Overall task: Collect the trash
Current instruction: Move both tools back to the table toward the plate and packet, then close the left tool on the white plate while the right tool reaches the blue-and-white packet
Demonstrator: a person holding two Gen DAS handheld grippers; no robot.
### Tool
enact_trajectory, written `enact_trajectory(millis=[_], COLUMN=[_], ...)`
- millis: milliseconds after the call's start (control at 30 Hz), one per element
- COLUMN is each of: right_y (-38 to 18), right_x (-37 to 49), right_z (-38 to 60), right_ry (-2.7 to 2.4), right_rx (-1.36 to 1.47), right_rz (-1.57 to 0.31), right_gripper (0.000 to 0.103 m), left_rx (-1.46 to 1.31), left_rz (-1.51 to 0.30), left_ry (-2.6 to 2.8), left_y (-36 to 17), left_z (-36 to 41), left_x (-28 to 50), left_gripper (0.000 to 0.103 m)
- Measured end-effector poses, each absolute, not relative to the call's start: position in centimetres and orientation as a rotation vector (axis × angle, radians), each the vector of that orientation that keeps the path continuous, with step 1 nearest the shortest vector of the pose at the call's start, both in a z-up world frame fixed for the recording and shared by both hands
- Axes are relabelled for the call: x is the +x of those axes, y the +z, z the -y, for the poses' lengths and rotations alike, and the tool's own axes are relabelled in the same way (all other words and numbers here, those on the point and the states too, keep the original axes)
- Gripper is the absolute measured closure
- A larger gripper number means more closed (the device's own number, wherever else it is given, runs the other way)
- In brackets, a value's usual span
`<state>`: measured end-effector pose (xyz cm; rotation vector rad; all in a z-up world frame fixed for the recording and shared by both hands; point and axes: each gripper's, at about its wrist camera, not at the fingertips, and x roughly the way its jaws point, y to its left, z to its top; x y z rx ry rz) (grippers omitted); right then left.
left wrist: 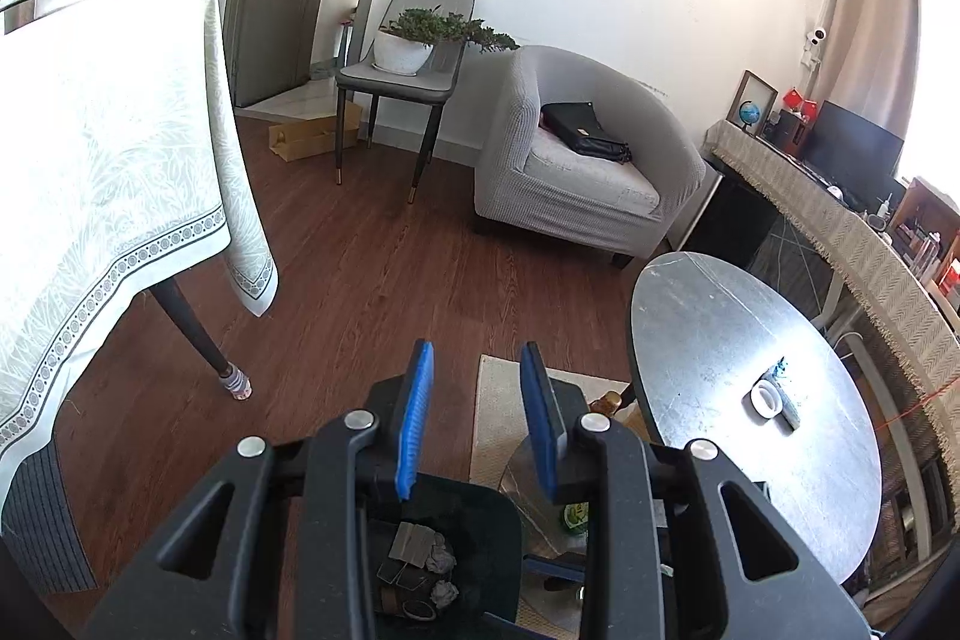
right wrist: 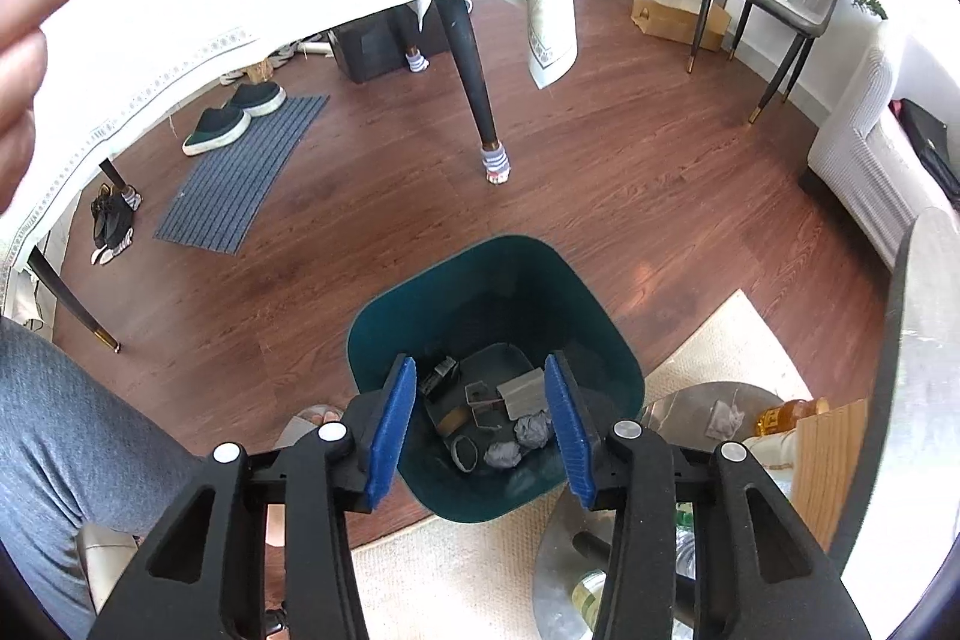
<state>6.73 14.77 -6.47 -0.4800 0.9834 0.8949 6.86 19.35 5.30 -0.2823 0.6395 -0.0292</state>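
Observation:
A dark teal trash bin (right wrist: 384, 316) stands on the wood floor and holds crumpled paper (right wrist: 533, 429), a grey box and other scraps. My right gripper (right wrist: 483, 376) is open and empty right above the bin's mouth. My left gripper (left wrist: 477, 358) is open and empty, with the same bin (left wrist: 480, 508) below and behind its fingers. A small white cup (left wrist: 766, 398) and blue-and-grey scraps (left wrist: 783, 388) lie on the round grey table (left wrist: 720, 316) to the right.
A clothed dining table (left wrist: 90, 148) stands left, its leg (right wrist: 474, 88) on the floor. A grey armchair (left wrist: 576, 160), a chair with a plant (left wrist: 408, 40), a beige rug (right wrist: 720, 352), a low round shelf (right wrist: 690, 406) with a teabag and a bottle (right wrist: 792, 412) are around.

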Motion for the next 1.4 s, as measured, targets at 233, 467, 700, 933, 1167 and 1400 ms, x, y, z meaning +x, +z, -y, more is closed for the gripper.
enact_trajectory(millis=[233,467,700,933,1167,1400], right_y=[-2.2,0.8,2.2,2.6,2.7,2.1], right_x=[7.6,9.2,10.5,11.6,11.9,11.8], right_z=[-11.5,-6.2,-0.9,3.8,8.7,12.7], right_ry=[0.852,0.767,0.675,0.562,0.449,0.366], right_rx=[-0.383,-0.288,-0.218,-0.185,-0.17,-0.15], right_rz=[-0.884,-0.815,-0.782,-0.759,-0.741,-0.752], right_gripper=[0.066,0.068,0.068,0.068,0.068,0.05], left_rx=[-0.285,-0.242,-0.213,-0.155,-0.137,-0.104], left_rz=[-0.637,-0.655,-0.669,-0.694,-0.721,-0.76], left_ry=[-0.021,-0.05,-0.106,-0.167,-0.267,-0.322], left_y=[5.2,4.7,3.8,2.8,1.9,0.3], left_z=[-18.1,-15.4,-11.4,-6.2,-1.1,3.0], left_x=[7.5,8.4,9.3,10.5,12.0,13.5], left_gripper=[0.072,0.068,0.061,0.058,0.048,0.045])
